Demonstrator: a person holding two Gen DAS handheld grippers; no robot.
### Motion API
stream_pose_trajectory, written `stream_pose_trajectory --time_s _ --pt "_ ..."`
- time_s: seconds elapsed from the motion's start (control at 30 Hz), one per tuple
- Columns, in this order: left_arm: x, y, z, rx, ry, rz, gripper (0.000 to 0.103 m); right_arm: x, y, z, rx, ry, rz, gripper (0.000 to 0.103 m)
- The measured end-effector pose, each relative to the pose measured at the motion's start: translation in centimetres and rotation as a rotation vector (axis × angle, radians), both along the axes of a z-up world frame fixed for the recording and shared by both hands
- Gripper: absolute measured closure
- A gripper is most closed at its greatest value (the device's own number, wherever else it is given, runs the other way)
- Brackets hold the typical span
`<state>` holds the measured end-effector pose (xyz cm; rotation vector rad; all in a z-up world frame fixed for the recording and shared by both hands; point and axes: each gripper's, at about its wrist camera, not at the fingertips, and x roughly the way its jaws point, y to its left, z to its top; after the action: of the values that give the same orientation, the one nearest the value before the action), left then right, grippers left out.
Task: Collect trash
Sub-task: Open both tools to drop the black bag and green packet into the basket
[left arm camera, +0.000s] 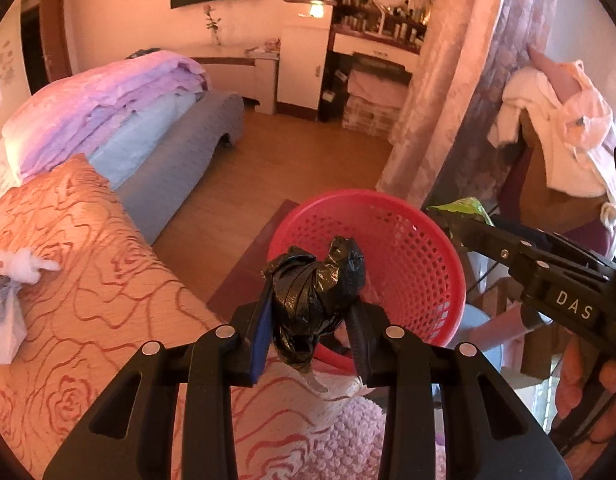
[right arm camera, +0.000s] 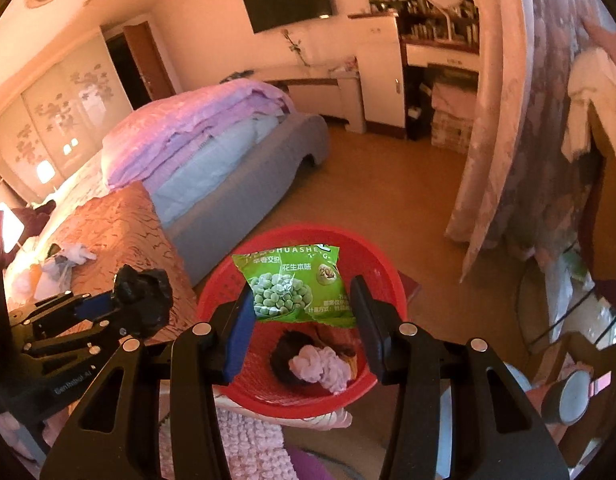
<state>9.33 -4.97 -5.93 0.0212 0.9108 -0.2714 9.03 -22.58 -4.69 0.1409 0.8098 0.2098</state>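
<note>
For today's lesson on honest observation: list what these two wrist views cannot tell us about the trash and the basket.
- Left wrist view: the red basket's bottom, hidden behind the black plastic bag in the left gripper.
- Right wrist view: the basket's far inside, covered by the green snack packet in the right gripper.
- Right wrist view: the dark item under the pink wad, too unclear to name.
</note>
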Motion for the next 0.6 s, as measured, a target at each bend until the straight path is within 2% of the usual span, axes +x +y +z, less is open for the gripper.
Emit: stream_pose_trajectory --time_s 0.3,0.6 --pt "1.0 -1.3 -2.1 0.013 0.042 -0.034 0.071 1.1 -0.2 -1.9 -0.006 0.055 -0.016 0.057" --pt "1.5 -1.4 -2.8 0.012 0.061 -0.045 0.054 1.6 -0.6 -2.9 0.006 0.095 -0.023 0.056"
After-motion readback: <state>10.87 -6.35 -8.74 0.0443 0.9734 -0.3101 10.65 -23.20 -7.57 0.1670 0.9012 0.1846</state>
